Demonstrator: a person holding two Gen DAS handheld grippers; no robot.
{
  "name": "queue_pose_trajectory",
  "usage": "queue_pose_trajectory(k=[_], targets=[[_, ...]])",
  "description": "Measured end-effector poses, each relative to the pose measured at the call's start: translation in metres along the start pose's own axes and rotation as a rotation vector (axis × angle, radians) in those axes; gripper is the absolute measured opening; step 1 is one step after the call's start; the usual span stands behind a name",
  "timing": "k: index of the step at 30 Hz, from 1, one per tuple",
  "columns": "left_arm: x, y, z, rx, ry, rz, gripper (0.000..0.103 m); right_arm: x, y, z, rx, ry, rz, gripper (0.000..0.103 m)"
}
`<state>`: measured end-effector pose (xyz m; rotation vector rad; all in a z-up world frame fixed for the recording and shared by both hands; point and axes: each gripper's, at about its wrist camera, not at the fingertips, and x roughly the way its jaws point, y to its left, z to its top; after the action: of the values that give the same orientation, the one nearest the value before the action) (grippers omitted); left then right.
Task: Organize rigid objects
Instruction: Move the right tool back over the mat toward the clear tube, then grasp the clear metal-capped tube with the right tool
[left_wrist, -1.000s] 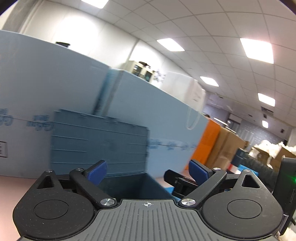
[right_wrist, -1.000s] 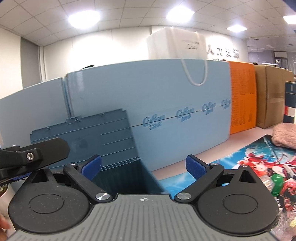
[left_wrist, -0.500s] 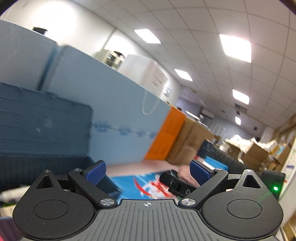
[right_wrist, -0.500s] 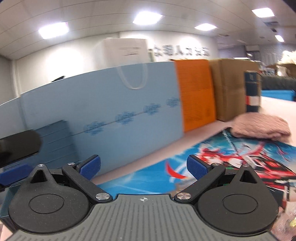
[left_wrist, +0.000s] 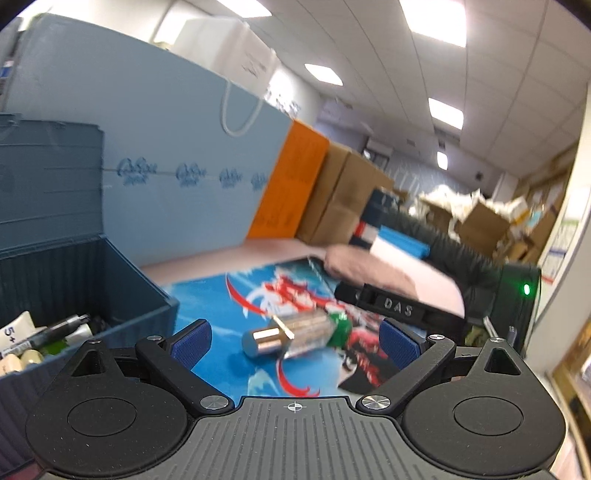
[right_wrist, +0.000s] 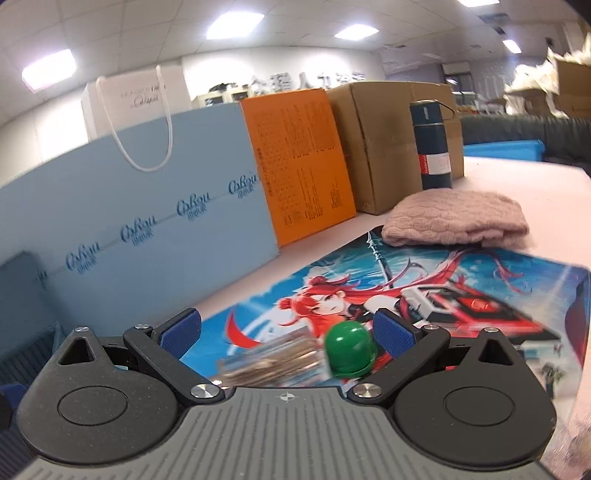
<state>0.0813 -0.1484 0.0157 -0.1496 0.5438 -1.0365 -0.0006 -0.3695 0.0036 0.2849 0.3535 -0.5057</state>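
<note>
- Grippers first: left gripper (left_wrist: 295, 341) has its blue-padded jaws spread wide with nothing between them, poised above the printed mat (left_wrist: 221, 295).
- Right gripper (right_wrist: 287, 334) likewise has its jaws spread and holds nothing; part of its black body shows at right in the left wrist view.
- Bottle (left_wrist: 295, 334), clear with a copper-coloured cap, lies on its side on the mat just ahead of the left gripper, blurred by motion.
- Green cap (right_wrist: 350, 354) sits on the mat at one end of the bottle, between the right gripper's pads (right_wrist: 391, 334), nearer the right one; whether they touch cannot be told.
- Blue bin (left_wrist: 110, 280), lid raised, stands left of the mat and already holds tubes and small bottles (left_wrist: 44, 336).
- Pink knit (right_wrist: 456, 218) lies folded on the mat's far edge.
- Dark flask (right_wrist: 432, 144) stands upright behind the knit, in front of a cardboard box (right_wrist: 384, 147).
- Orange box (right_wrist: 299, 166) and a pale blue board (right_wrist: 147, 221) line the table's back edge, with a white bag (right_wrist: 129, 107) behind the board.
</note>
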Motion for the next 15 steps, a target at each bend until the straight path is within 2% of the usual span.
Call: queue_pose_trajectory(k=[2, 5, 8, 11, 15], targets=[[0.006, -0.004, -0.003, 0.023, 0.025, -0.009, 0.099, 0.005, -0.002, 0.002, -0.066, 0.018, 0.015, 0.1], [0.016, -0.011, -0.01, 0.071, 0.066, -0.023, 0.099, 0.014, -0.004, 0.006, -0.17, 0.041, 0.091, 0.1], [0.024, -0.019, -0.018, 0.131, 0.102, -0.017, 0.099, 0.019, -0.001, 0.008, -0.376, 0.007, 0.2, 0.1], [0.029, -0.022, -0.024, 0.151, 0.132, -0.01, 0.099, 0.021, 0.006, 0.004, -0.616, -0.004, 0.261, 0.1], [0.036, -0.02, -0.029, 0.155, 0.164, 0.009, 0.099, 0.032, 0.009, 0.003, -0.774, 0.057, 0.312, 0.1]])
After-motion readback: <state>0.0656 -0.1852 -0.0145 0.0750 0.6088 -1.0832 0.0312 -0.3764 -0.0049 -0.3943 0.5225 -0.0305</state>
